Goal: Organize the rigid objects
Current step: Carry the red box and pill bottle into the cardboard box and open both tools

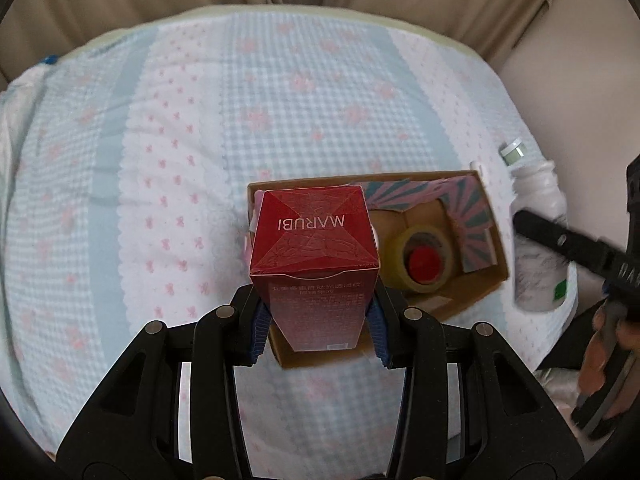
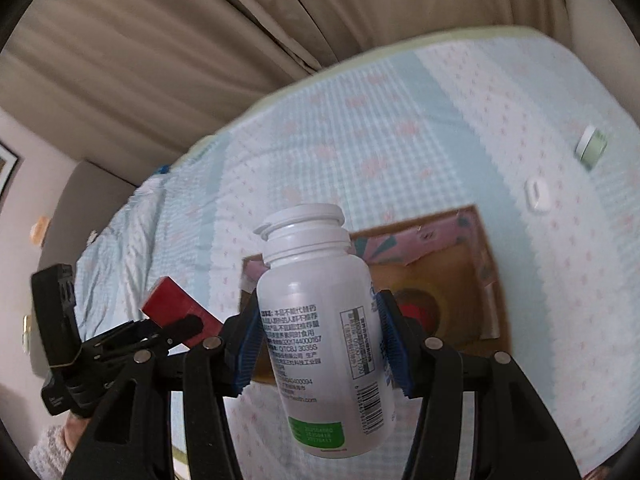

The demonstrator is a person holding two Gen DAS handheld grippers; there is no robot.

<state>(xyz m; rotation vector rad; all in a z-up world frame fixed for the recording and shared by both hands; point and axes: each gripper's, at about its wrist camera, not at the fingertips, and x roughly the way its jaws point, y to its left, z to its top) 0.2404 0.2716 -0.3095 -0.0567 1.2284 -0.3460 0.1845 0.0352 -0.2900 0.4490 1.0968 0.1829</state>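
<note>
The room sits in soft, even daylight, rather dim and warm, with no hard shadows on the bedspread [image 1: 280,92]. Both views bulge like a fishbowl, the bed curving away and a black ring closing the corners. The left view is fairly crisp in the middle; the red box [image 1: 314,256] reads clearly, but things at its right edge smear. The right view is softer all over, the curtain [image 2: 200,40] streaked, the white bottle [image 2: 324,320] catching pale sheen.

Red carton [image 1: 313,240], white bottle [image 2: 324,312], brown box [image 1: 486,280]
</note>
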